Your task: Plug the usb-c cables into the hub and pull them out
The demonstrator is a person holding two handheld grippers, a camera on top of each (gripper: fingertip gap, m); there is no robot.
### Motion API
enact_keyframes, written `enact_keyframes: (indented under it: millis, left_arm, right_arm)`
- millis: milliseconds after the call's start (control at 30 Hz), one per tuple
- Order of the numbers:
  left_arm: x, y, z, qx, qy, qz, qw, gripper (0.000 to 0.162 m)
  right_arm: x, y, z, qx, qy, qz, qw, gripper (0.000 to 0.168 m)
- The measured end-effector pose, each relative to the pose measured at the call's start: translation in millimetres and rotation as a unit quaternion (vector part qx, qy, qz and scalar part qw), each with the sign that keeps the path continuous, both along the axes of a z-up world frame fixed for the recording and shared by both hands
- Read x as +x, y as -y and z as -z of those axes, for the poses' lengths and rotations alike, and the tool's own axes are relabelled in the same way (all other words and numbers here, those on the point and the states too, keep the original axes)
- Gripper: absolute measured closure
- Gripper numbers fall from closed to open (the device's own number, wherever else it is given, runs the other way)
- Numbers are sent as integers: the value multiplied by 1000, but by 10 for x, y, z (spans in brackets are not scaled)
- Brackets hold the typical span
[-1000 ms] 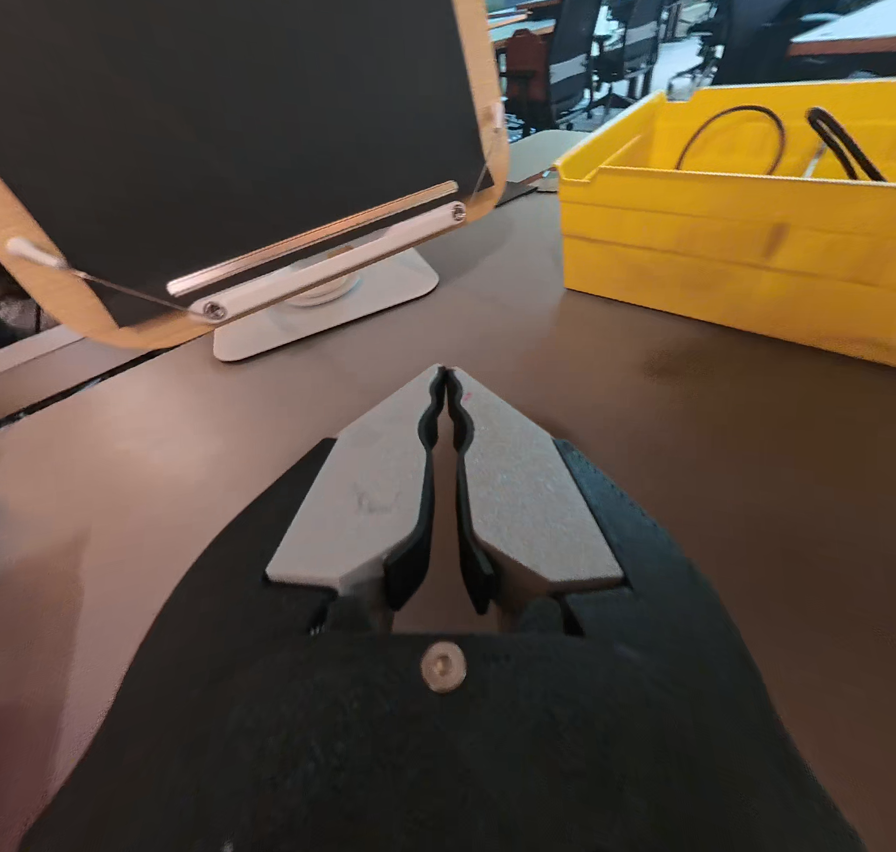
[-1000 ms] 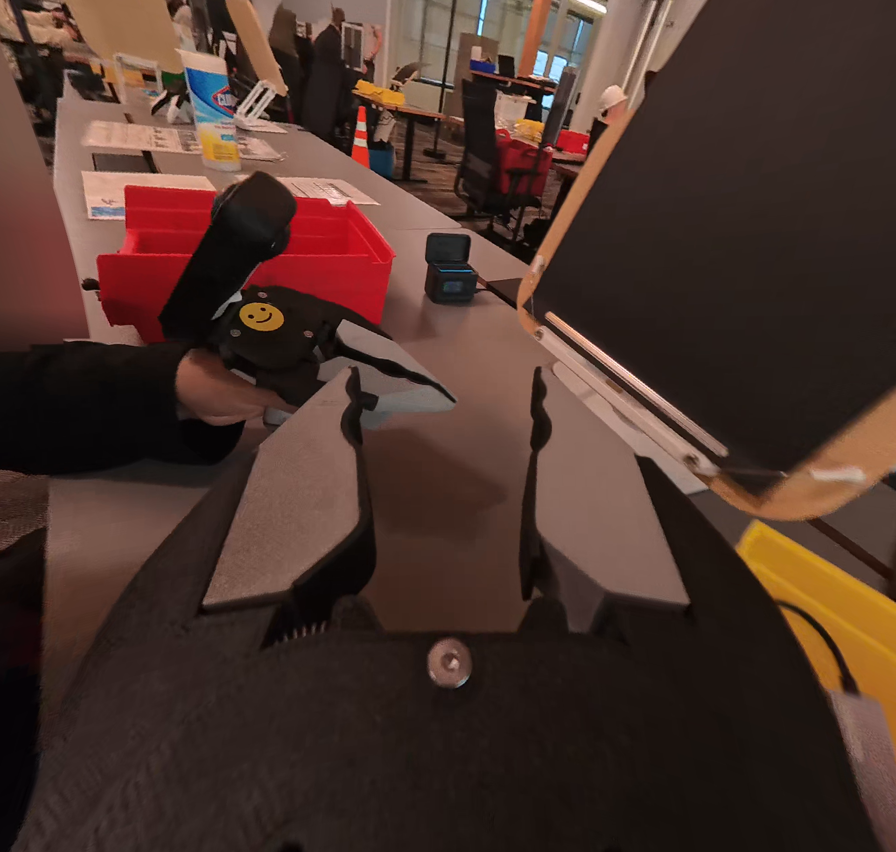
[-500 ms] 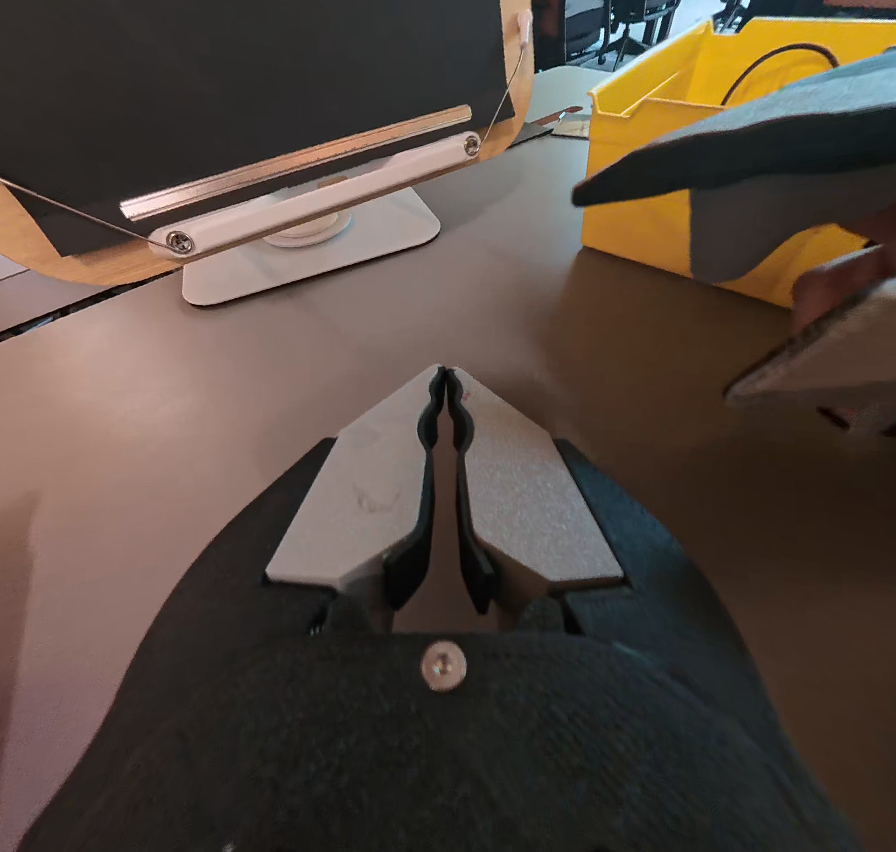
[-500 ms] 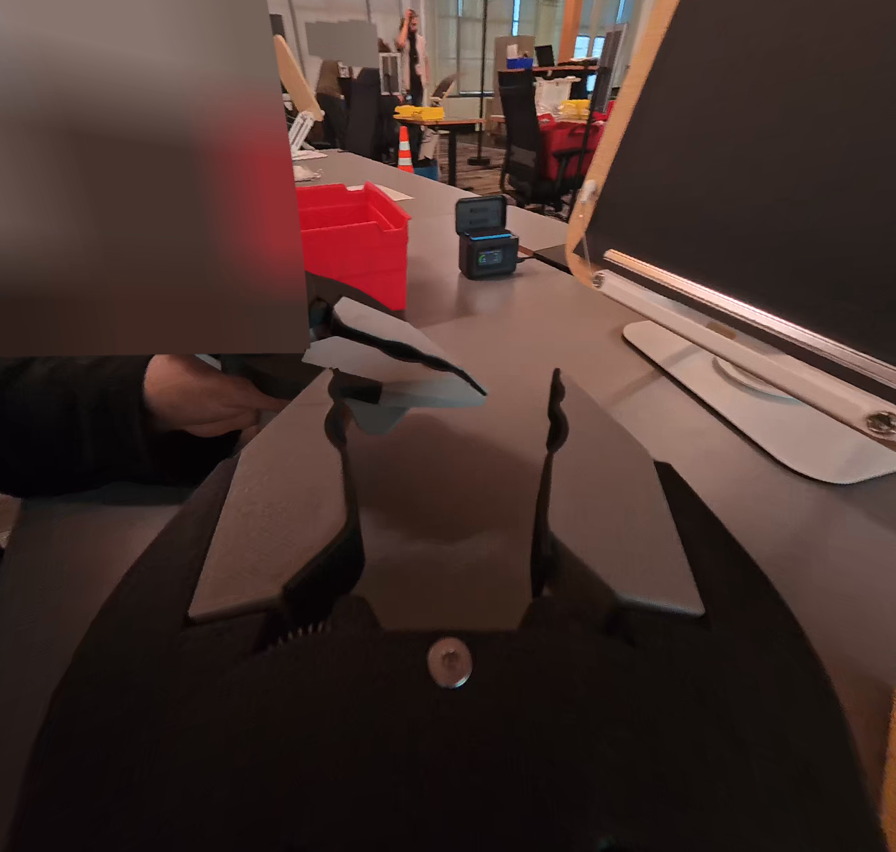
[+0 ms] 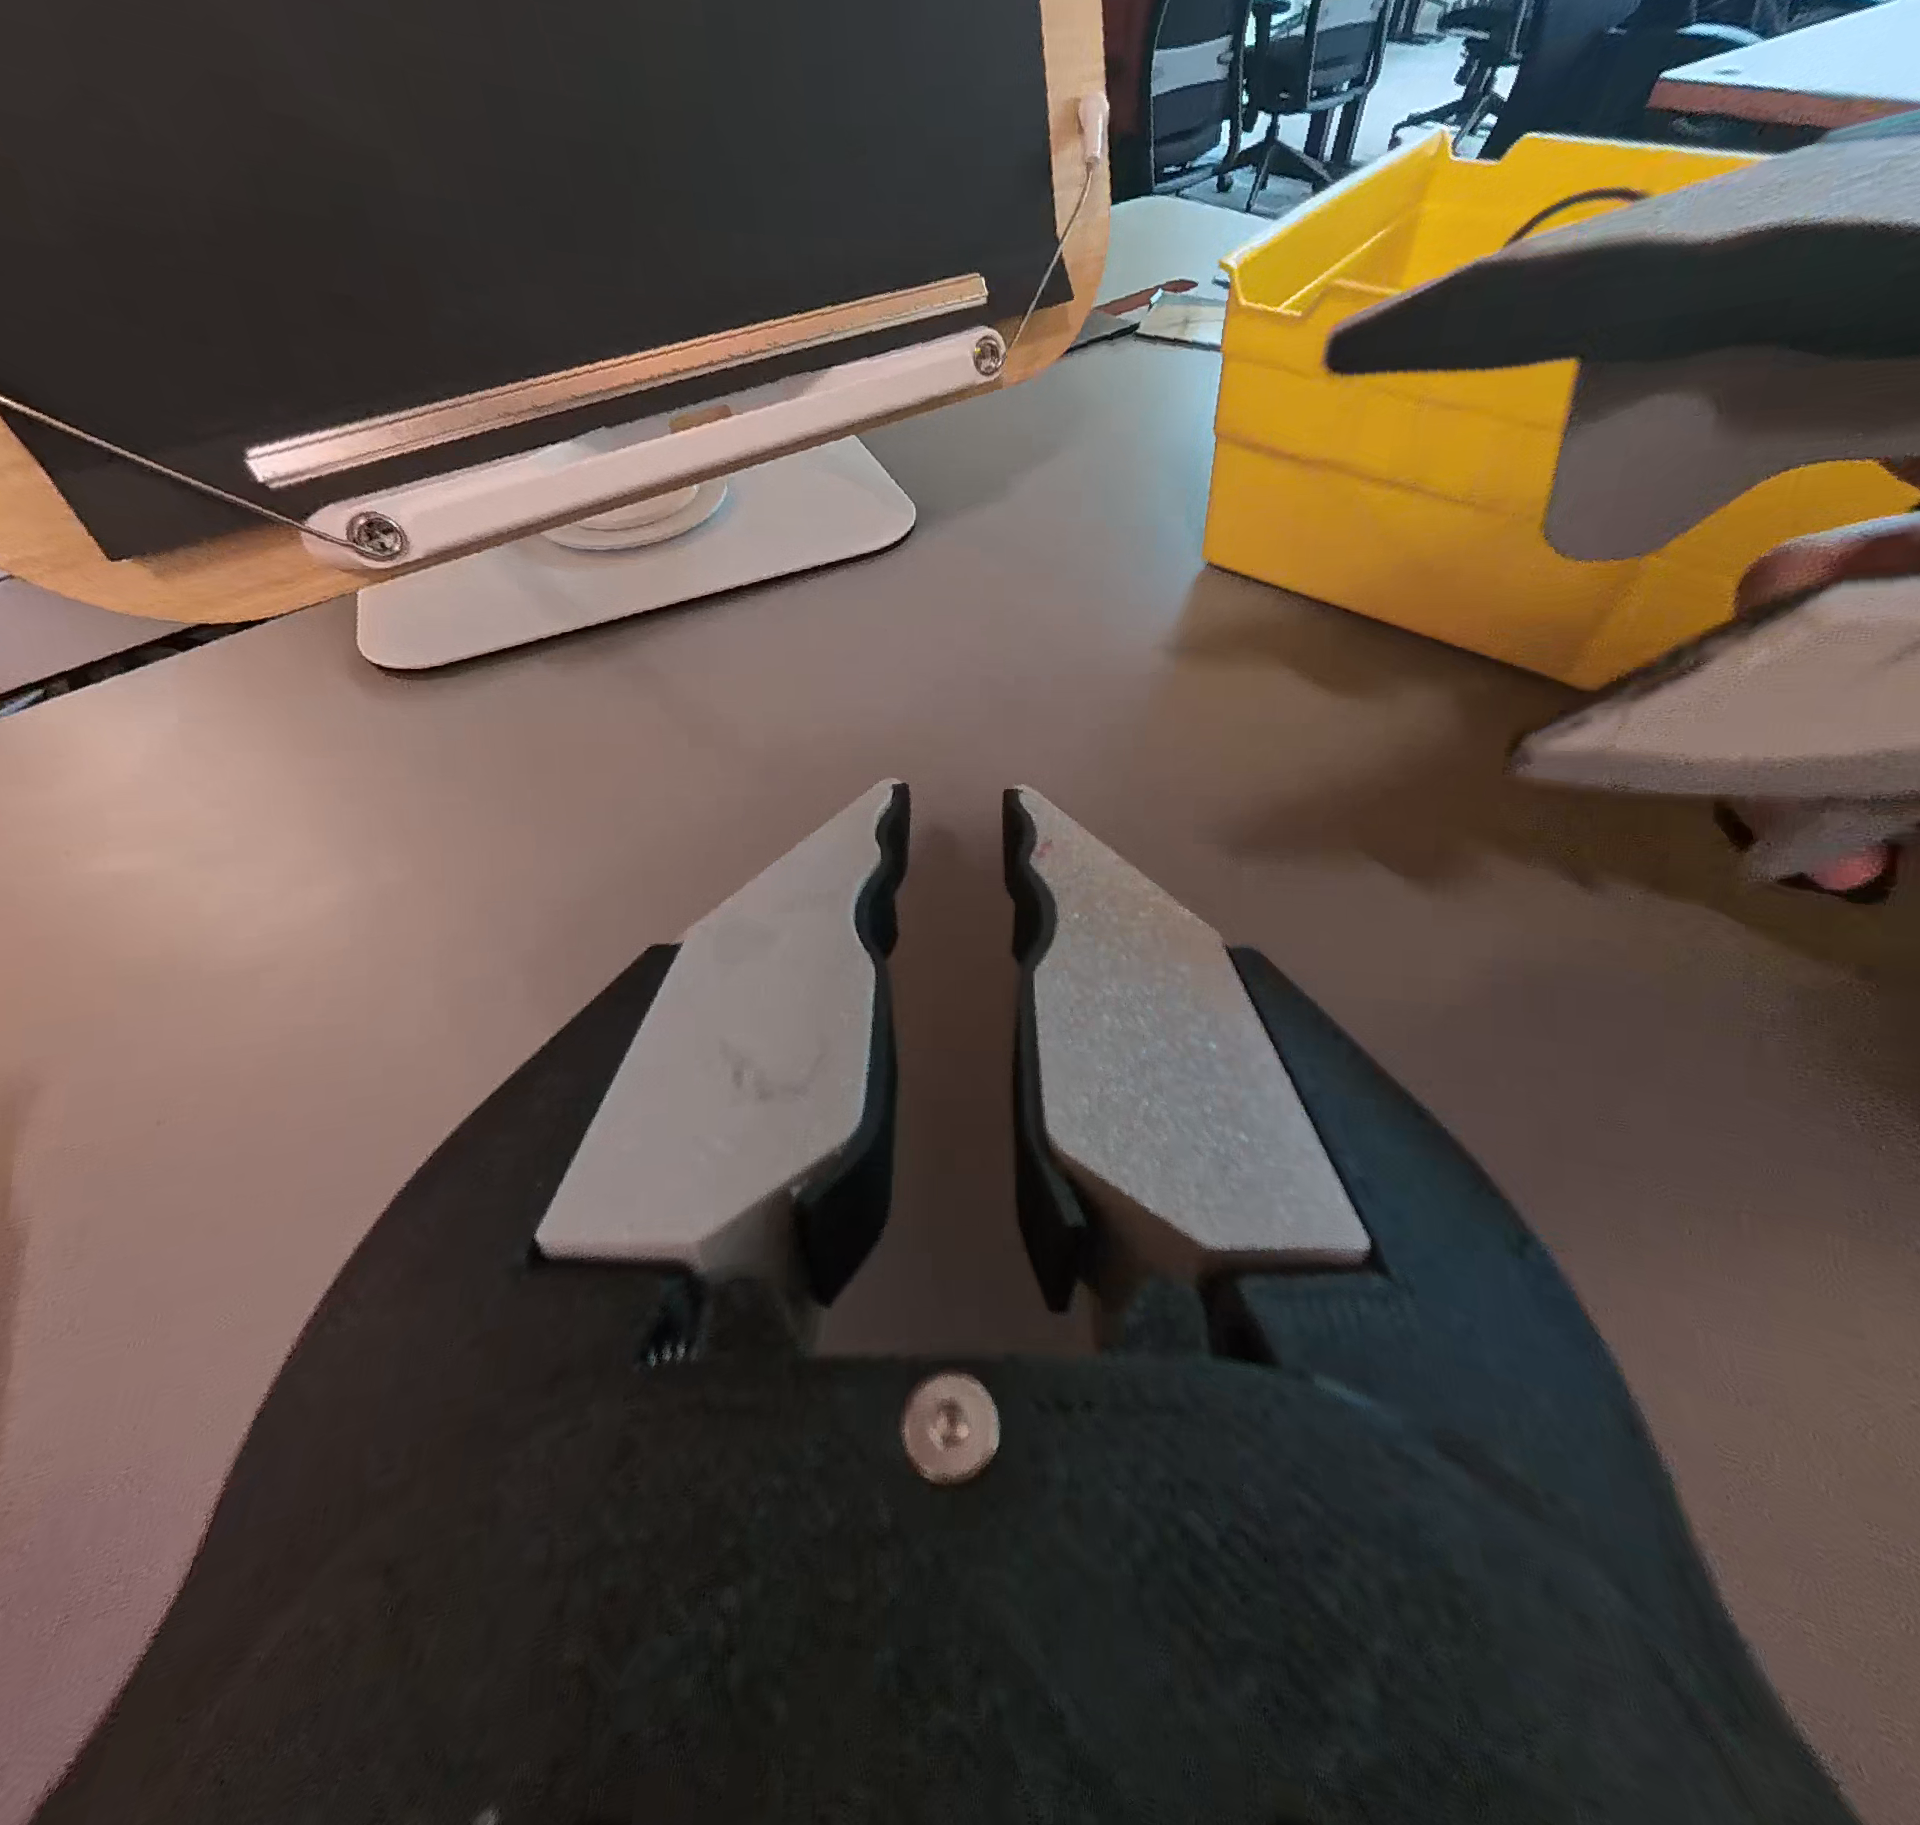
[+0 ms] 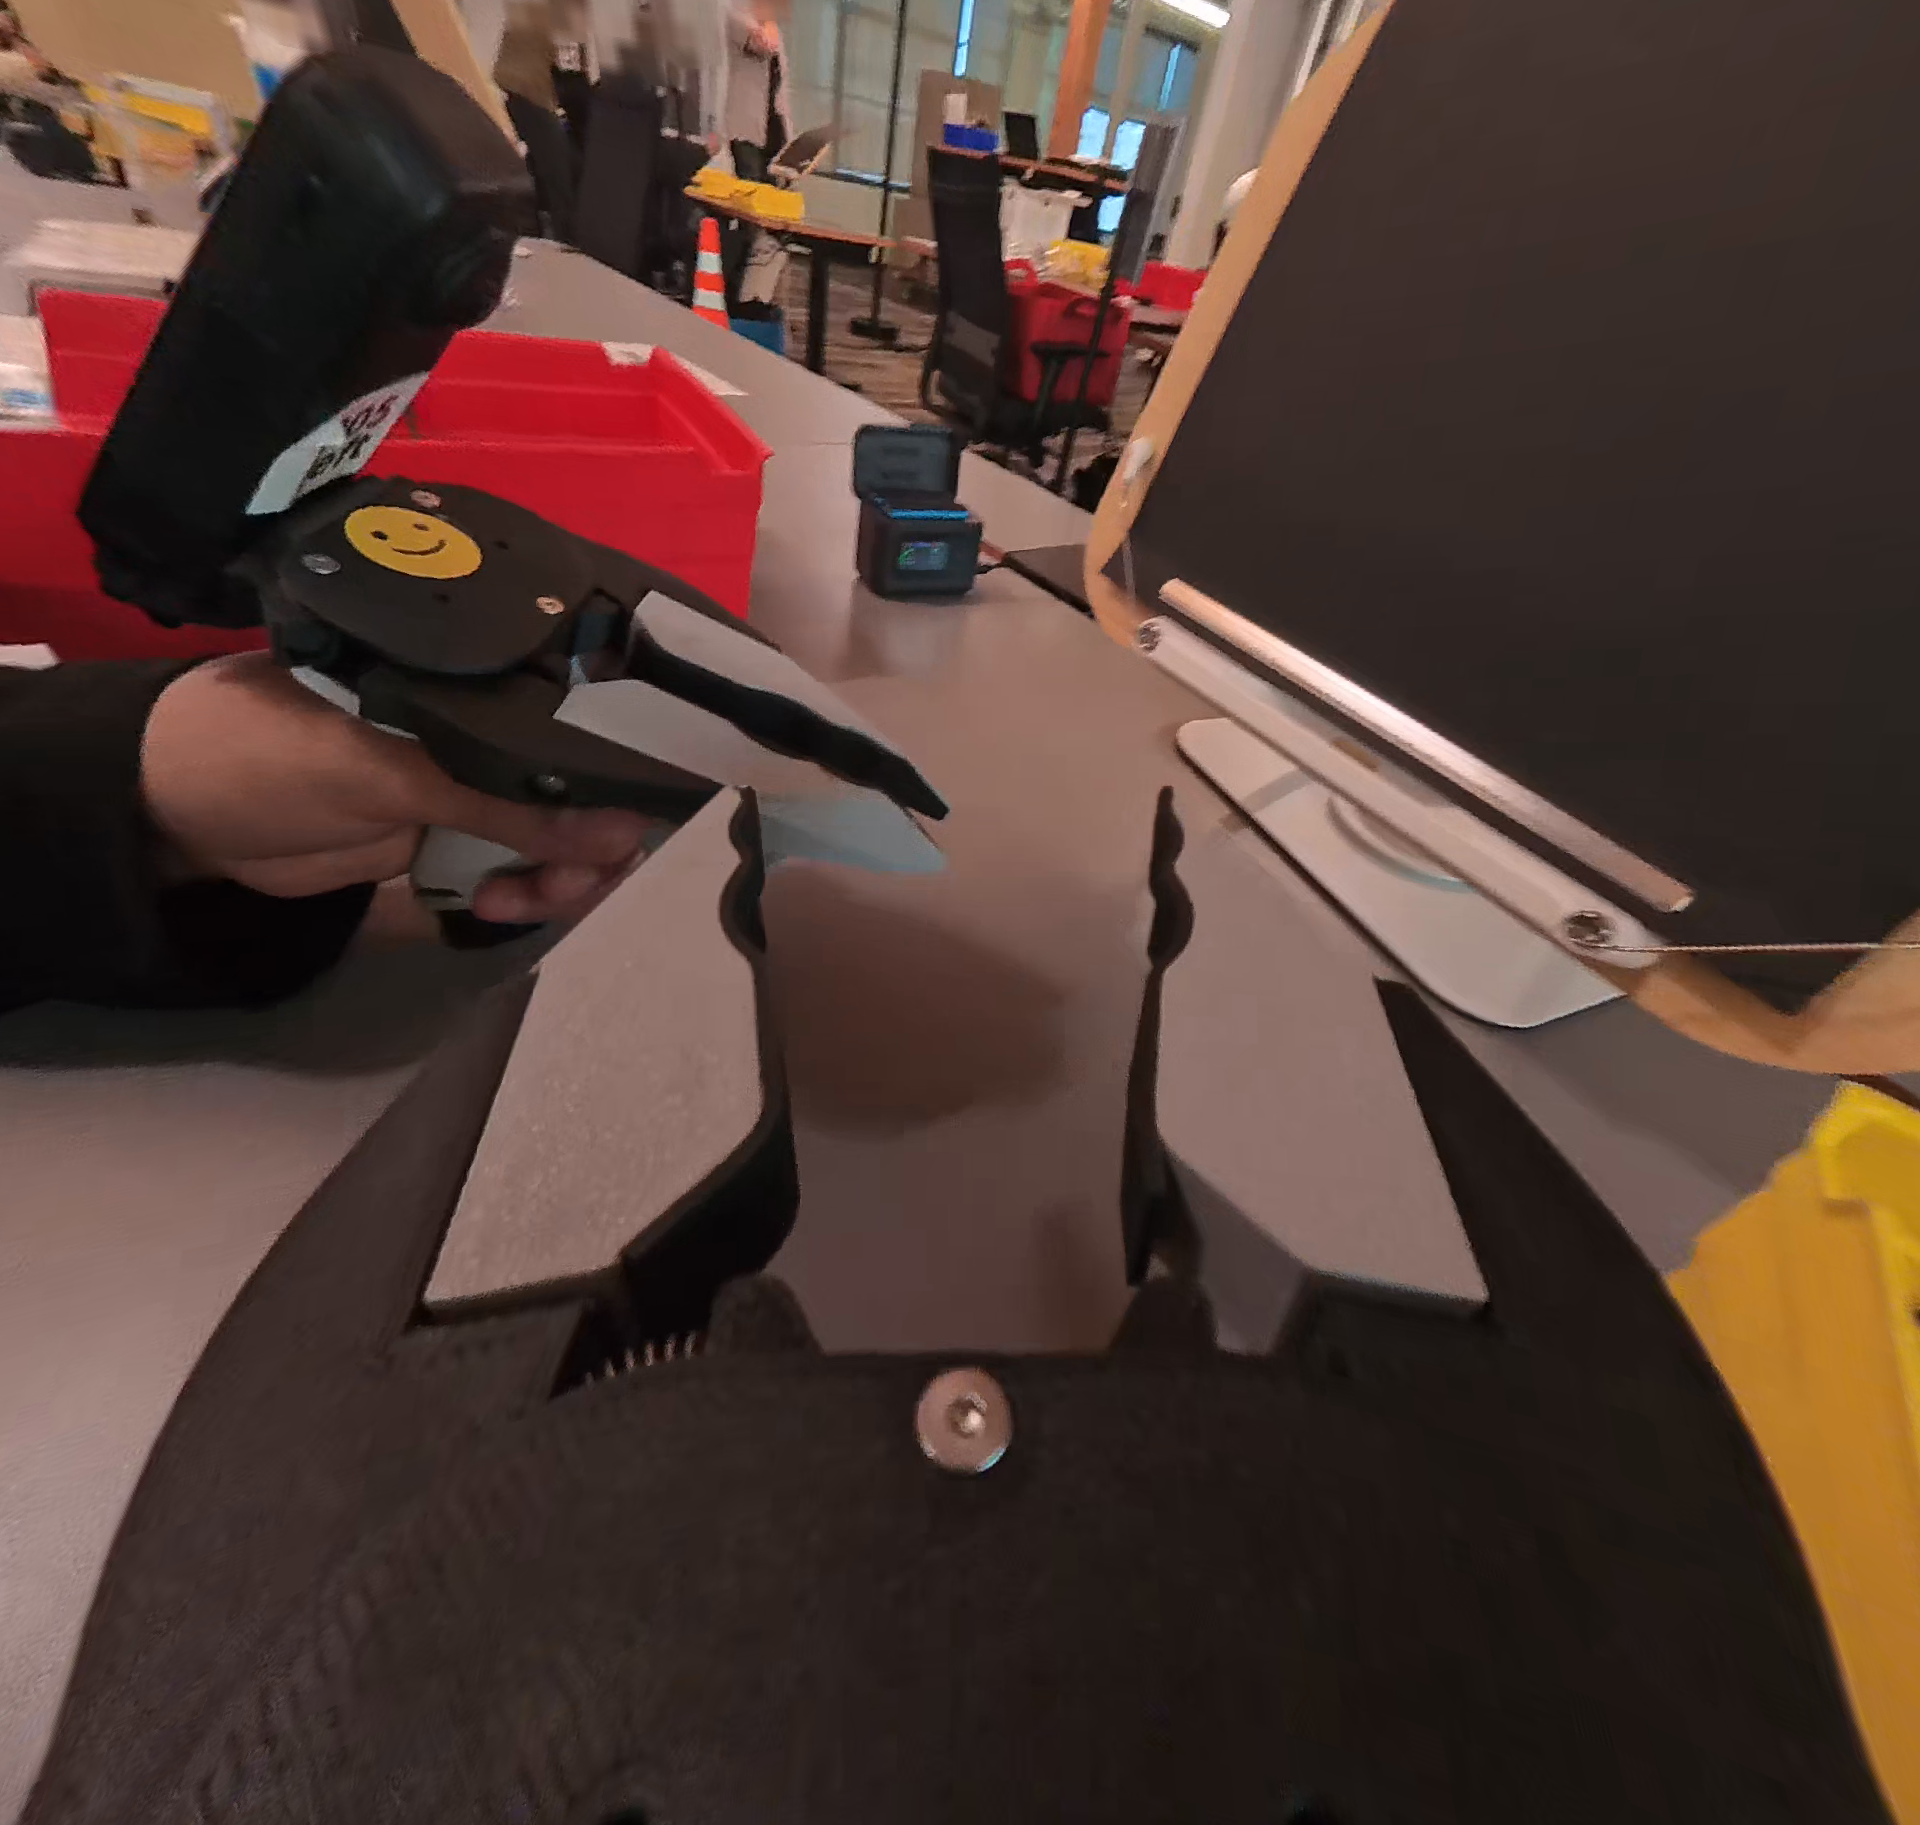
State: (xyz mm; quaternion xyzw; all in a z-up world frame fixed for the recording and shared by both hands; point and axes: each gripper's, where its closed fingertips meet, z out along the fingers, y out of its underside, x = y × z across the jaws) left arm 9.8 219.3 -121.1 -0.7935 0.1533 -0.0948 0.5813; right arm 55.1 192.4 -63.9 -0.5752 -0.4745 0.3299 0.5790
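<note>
Ahead of my left gripper (image 5: 956,809), its fingers have parted slightly, empty; cables lie in the yellow bin (image 5: 1382,487) beyond-right. From the right wrist, my right gripper (image 6: 951,830) stays spread, empty. No hub visible; plugging hasn't begun.

A white tag (image 6: 338,445) with red and black print hangs on the left gripper (image 6: 935,833), at the left, just above a yellow smiley-face sticker (image 6: 412,542) on its black body. Farther off, a small black case (image 6: 914,518) bears a lit screen, too small to read.
</note>
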Motion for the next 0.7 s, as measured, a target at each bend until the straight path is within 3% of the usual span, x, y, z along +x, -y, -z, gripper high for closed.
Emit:
enact_keyframes:
  millis: [167,233,333,400,500,567,700]
  left_arm:
    - [15,7,10,11,-14,9,1000,144]
    - [63,18,73,4,-28,19,999,142]
    - [127,47,49,14,-28,32,999,142]
    - [142,58,46,11,-18,38,999,143]
    - [130,47,79,-9,3,41,999,142]
    - [115,42,78,-12,13,40,999,142]
    - [106,40,77,-13,18,39,999,142]
  right_arm:
    - [401,66,-349,-38,-72,38,996,96]
    - [783,217,-595,-20,-84,46,995,116]
    - [1547,182,-669,-24,7,99,995,144]
    - [2090,77,-591,-84,55,142,985,131]
    - [2577,100,-564,-157,31,158,974,120]
    - [2734,98,-385,-194,46,171,965,108]
    - [2622,160,-56,-225,79,133,962,111]
